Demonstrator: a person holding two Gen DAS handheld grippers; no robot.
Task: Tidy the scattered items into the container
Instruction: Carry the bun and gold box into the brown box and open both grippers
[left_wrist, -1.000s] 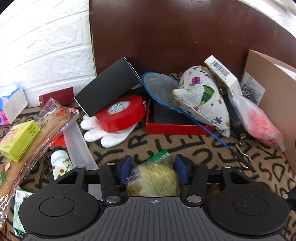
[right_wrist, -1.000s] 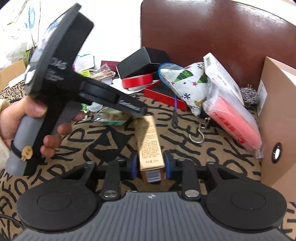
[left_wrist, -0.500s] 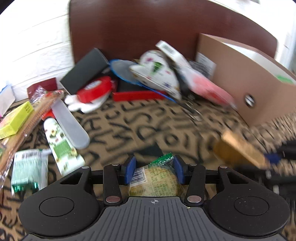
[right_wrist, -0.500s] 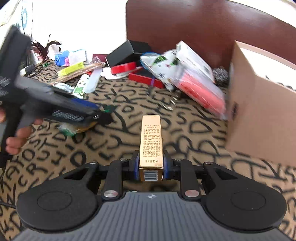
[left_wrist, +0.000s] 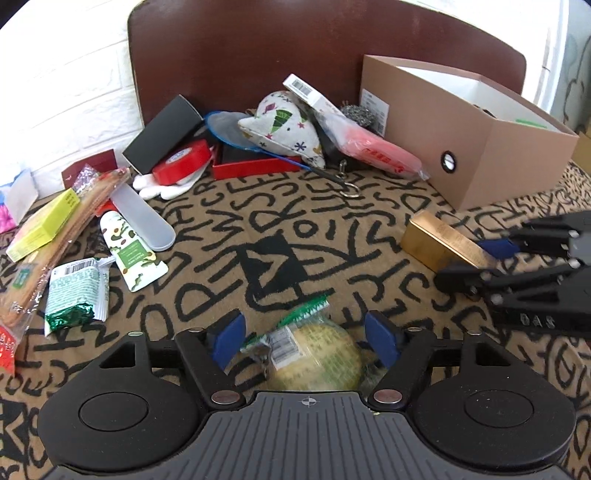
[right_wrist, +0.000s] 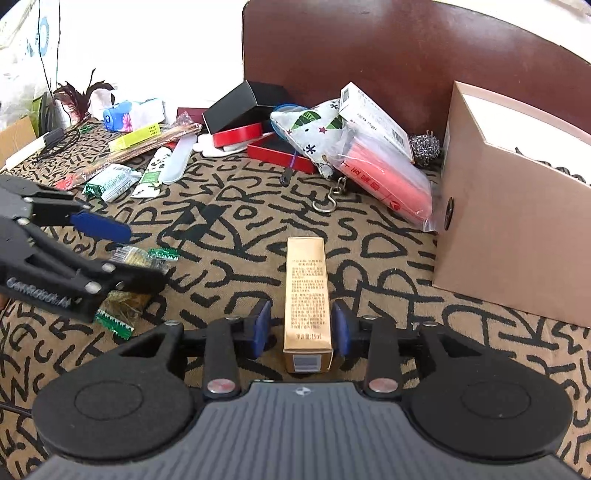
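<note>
My left gripper (left_wrist: 306, 338) is open, its blue pads apart on either side of a round yellow-green packet (left_wrist: 314, 356) that lies on the patterned cloth. My right gripper (right_wrist: 301, 328) is open around a gold box (right_wrist: 306, 295) lying on the cloth, with gaps on both sides. The open cardboard container (left_wrist: 469, 129) stands at the right and also shows in the right wrist view (right_wrist: 517, 221). The right gripper and gold box (left_wrist: 436, 240) show in the left wrist view, and the left gripper (right_wrist: 74, 251) shows in the right wrist view.
A heap lies at the back: black box (left_wrist: 162, 133), red tape roll (left_wrist: 181, 162), red tray (left_wrist: 255, 166), patterned pouch (left_wrist: 284, 129), pink bag (left_wrist: 373, 151), metal scourer (left_wrist: 354, 114). At left lie a cream tube (left_wrist: 129, 254), green sachet (left_wrist: 74, 291), and yellow box (left_wrist: 44, 225). A brown chair back (left_wrist: 314, 55) stands behind.
Both grippers have pulled back and lowered toward the cloth near me. Both have opened, letting go of the packet and the gold box, which now lie on the cloth.
</note>
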